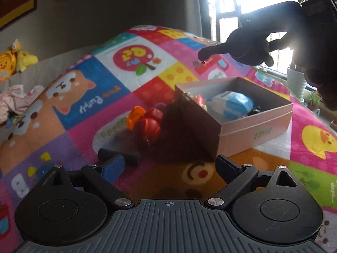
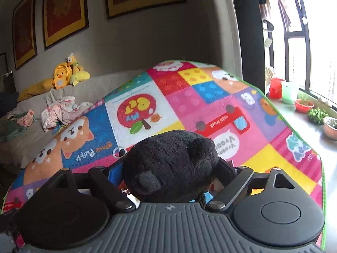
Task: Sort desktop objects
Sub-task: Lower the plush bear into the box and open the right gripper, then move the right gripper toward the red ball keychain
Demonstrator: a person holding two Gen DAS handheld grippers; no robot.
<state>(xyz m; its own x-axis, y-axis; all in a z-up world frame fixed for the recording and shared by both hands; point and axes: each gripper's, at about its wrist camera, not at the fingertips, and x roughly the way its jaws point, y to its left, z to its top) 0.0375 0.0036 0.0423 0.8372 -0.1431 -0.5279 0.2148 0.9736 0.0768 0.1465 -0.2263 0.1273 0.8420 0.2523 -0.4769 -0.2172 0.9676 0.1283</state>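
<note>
A pink cardboard box [image 1: 254,135] stands open on the colourful play mat [image 1: 118,48], with a blue-and-white item [image 1: 231,105] and small bits inside. Against its left wall lie red and orange toys [image 1: 147,122], and a black cylinder [image 1: 120,157] rests nearer to me. My left gripper [image 1: 168,168] is open just in front of the box corner, with nothing between its fingers. A black plush toy [image 1: 248,44] hangs backlit above the far side of the box. In the right wrist view, my right gripper [image 2: 170,168] is shut on that black plush toy [image 2: 172,162], whose round ears face the camera.
A grey sofa behind the mat holds yellow duck plushies [image 2: 63,78] and a heap of clothes [image 2: 61,111]. The mat's green edge [image 2: 294,130] borders a windowsill with a red container [image 2: 276,88] and plant pots [image 2: 303,105]. Bright window glare fills the upper right.
</note>
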